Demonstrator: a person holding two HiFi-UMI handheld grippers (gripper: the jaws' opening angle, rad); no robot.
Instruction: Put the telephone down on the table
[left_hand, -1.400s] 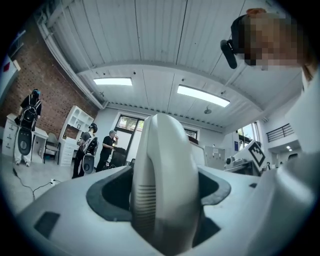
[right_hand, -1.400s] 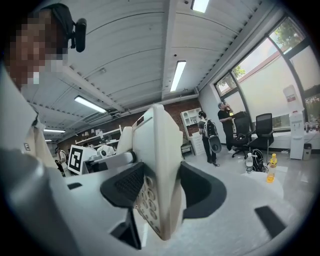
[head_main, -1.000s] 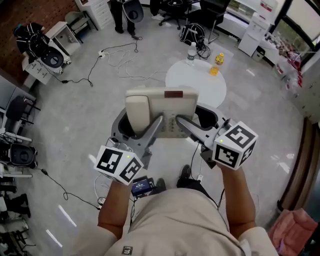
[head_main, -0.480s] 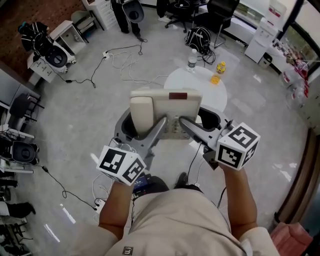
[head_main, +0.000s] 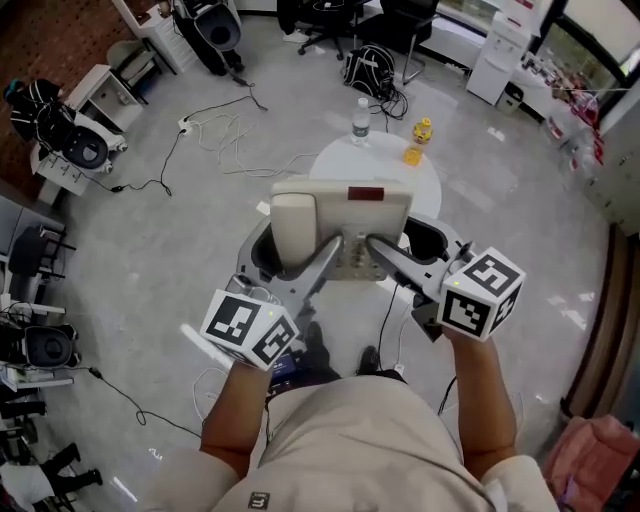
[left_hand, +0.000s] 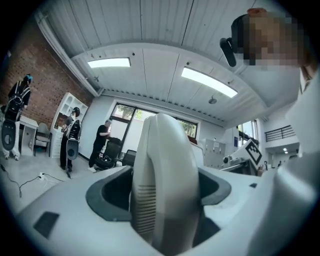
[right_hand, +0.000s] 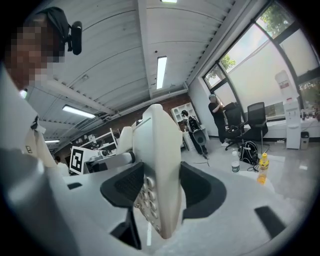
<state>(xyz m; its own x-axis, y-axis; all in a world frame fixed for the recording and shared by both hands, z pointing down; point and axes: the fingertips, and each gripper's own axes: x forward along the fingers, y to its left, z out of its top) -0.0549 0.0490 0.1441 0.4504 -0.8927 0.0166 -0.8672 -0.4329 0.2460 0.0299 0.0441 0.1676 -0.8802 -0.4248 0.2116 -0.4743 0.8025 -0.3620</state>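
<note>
A beige desk telephone (head_main: 340, 222) with its handset on the left side hangs in the air above the floor. Both grippers hold it from below. My left gripper (head_main: 322, 256) is shut on the handset side (left_hand: 167, 185), which fills the left gripper view. My right gripper (head_main: 374, 250) is shut on the keypad side (right_hand: 159, 192); the buttons show between its jaws. A round white table (head_main: 385, 168) stands just beyond the telephone, partly hidden by it.
On the round table stand a clear water bottle (head_main: 361, 121) and a yellow bottle (head_main: 417, 141). Cables (head_main: 225, 130) trail over the grey floor at the left. Office chairs (head_main: 335, 12) and white cabinets (head_main: 500, 50) line the far side. A person (left_hand: 102, 142) stands at the far doorway.
The telephone and both grippers have stayed locked together while the view has shifted; the round table and its bottles now lie closer behind the telephone.
</note>
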